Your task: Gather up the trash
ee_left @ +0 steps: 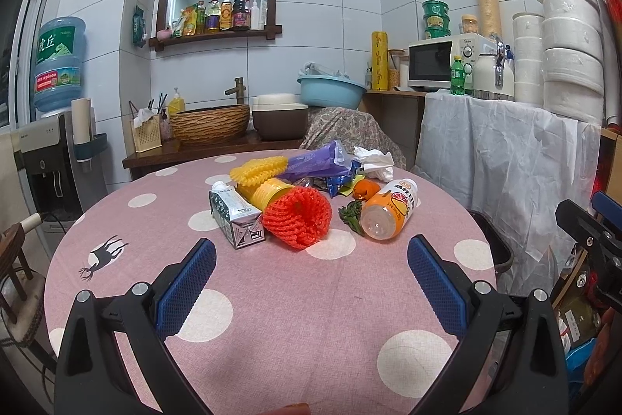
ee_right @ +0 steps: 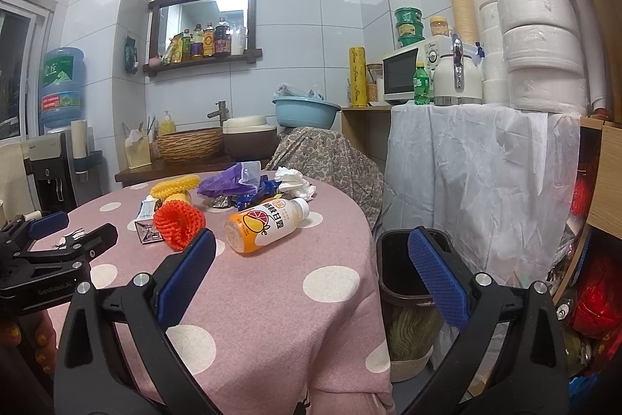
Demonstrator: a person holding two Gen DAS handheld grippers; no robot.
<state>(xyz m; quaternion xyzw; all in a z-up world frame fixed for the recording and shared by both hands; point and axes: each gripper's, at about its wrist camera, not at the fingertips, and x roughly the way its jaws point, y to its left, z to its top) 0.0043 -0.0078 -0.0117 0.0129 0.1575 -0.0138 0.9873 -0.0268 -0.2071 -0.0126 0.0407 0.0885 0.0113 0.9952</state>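
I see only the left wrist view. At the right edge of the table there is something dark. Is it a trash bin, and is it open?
Observer: Yes. A dark trash bin stands on the floor beside the table, with its top open and no lid in sight.
Operator: And my right side, is it holding something?
Observer: No. The right hand-held gripper is open and holds nothing; one of its fingers shows in front of the bin.

On the desk [ee_left: 272, 317] lie one juice bottle [ee_left: 388, 211], one milk carton [ee_left: 235, 216], one orange foam net [ee_left: 297, 220], one yellow foam net [ee_left: 258, 169], one purple bag [ee_left: 315, 164], one crumpled tissue [ee_left: 375, 162] and one orange peel [ee_left: 365, 189]. One bin [ee_right: 404, 271] stands beside it.
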